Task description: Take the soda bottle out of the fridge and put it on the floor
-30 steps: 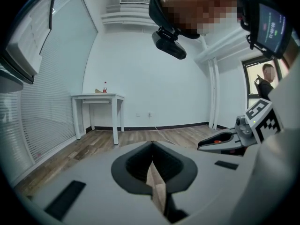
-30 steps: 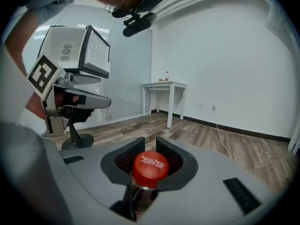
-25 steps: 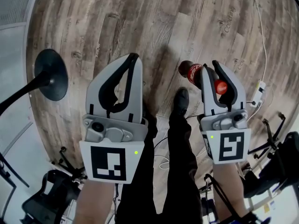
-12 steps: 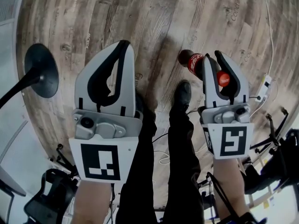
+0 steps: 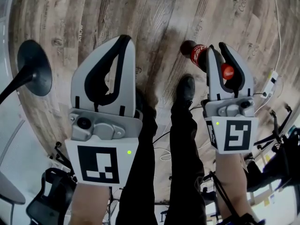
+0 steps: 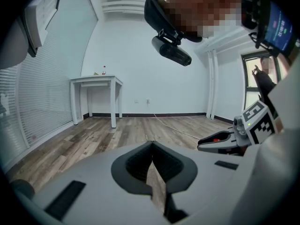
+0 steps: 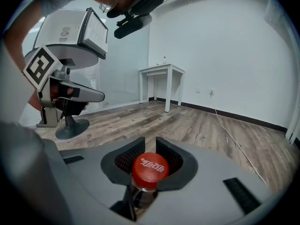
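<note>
The soda bottle [image 5: 196, 54] is dark with a red label and a red cap [image 7: 150, 167]. It hangs above the wooden floor [image 5: 154, 13], and my right gripper [image 5: 218, 48] is shut on its neck just under the cap. In the right gripper view the cap sits between the two black pads [image 7: 169, 157], and the bottle's body is hidden below the jaws. My left gripper [image 5: 125, 39] is to the left at about the same height, shut with nothing in it. Its tips meet in the left gripper view [image 6: 152, 144].
The person's dark trouser legs and a black shoe [image 5: 185, 89] stand between the grippers. A black round stand base [image 5: 33, 74] rests on the floor at left. A white cable and a power strip [image 5: 272, 81] lie at right. A white table [image 6: 96, 81] stands by the far wall.
Both grippers have sunk toward the floor, side by side. The bottle is still held in the right gripper, and the left stays shut and empty.
</note>
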{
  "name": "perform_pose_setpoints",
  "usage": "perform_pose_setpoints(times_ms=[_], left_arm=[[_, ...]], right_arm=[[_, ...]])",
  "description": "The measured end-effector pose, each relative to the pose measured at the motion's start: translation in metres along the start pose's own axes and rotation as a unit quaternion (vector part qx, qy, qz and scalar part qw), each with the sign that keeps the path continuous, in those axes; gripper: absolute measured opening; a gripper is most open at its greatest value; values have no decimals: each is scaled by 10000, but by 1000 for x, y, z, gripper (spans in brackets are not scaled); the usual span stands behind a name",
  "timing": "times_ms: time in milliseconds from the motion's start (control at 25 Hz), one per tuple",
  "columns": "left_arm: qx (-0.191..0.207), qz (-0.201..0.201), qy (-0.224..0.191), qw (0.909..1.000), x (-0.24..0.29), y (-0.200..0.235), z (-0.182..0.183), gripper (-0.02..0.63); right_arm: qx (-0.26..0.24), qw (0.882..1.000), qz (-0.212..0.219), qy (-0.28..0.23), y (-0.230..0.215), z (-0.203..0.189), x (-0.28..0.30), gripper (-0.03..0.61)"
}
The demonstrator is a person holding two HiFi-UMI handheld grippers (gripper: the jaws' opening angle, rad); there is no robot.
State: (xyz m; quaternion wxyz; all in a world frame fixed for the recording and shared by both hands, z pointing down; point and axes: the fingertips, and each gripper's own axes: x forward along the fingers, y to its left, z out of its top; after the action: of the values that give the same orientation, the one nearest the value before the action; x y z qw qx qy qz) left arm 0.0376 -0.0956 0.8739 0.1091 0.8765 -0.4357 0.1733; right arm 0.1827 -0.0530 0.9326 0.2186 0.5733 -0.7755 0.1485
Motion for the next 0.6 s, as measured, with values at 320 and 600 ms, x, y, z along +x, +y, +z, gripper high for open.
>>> perform_pose_setpoints(times_ms=[320,600], left_arm=[[-76,-14,136,9999,2,-5,-26,12],[-81,-46,209,9997,9,-7,-47,12]], right_arm=[[-22,9999,54,138,3,-29,12,87],[-39,9996,87,266,5,-56,17,87]])
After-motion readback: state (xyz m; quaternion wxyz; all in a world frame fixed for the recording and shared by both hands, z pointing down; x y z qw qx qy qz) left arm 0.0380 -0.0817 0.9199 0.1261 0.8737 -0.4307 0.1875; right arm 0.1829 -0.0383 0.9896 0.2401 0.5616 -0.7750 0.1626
